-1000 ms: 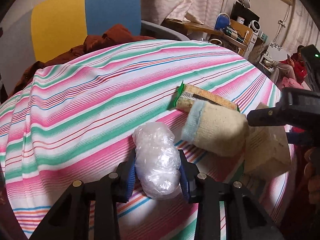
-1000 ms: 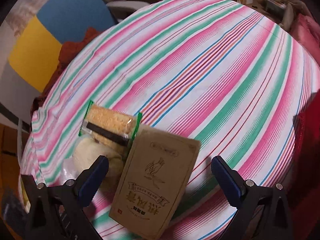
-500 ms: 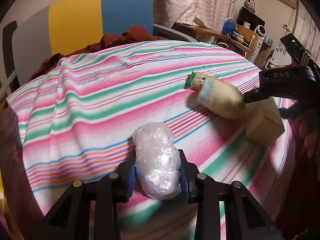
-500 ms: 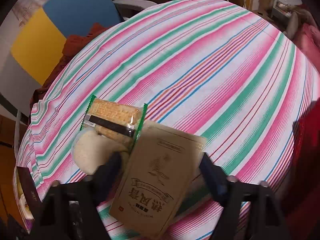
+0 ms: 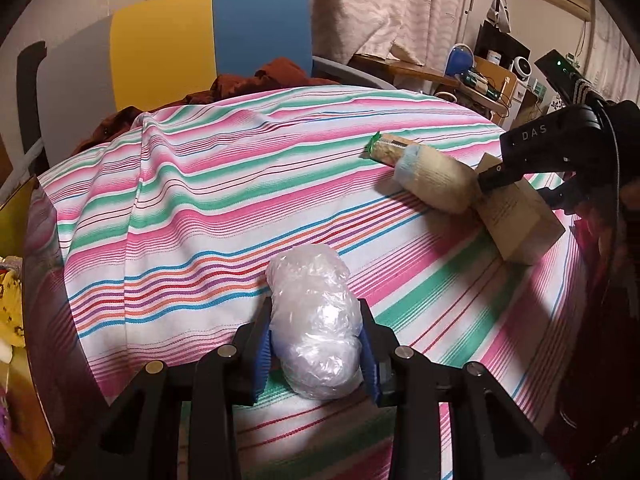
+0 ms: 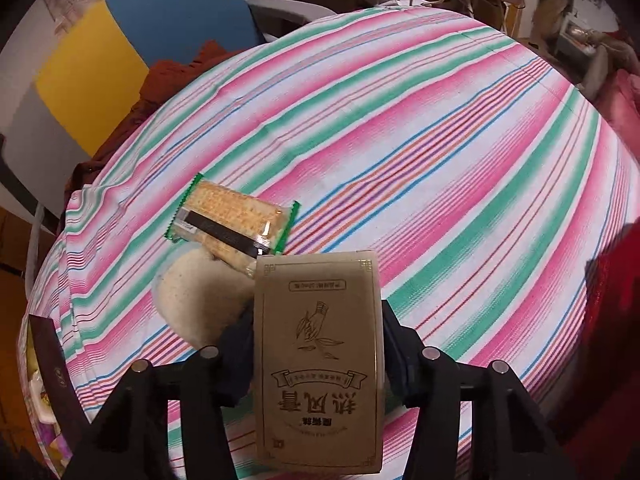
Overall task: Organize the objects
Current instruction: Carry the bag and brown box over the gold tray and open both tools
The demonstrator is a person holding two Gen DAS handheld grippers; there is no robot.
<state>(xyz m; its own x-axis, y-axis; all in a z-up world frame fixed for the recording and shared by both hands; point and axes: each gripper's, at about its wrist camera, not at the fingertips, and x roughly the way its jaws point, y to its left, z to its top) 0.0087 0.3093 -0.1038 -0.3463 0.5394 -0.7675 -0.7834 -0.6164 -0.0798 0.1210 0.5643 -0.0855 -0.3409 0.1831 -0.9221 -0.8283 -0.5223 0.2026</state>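
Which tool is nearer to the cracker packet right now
Right. The right tool, shut on the brown box, sits just short of the cracker packet; the left tool, holding a plastic-wrapped bundle, is well away.

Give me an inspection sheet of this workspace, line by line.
Surface: striped tablecloth, wrinkled.
Job's things: plastic-wrapped bundle; brown box; cracker packet; beige roll lying against the packet.
Clutter: rust-coloured cloth at the far edge.
Grippers: left gripper shut on the bundle; right gripper shut on the box.
Cables: nothing seen on the table.
Surroundings: blue and yellow chair, curtains, crowded shelves.
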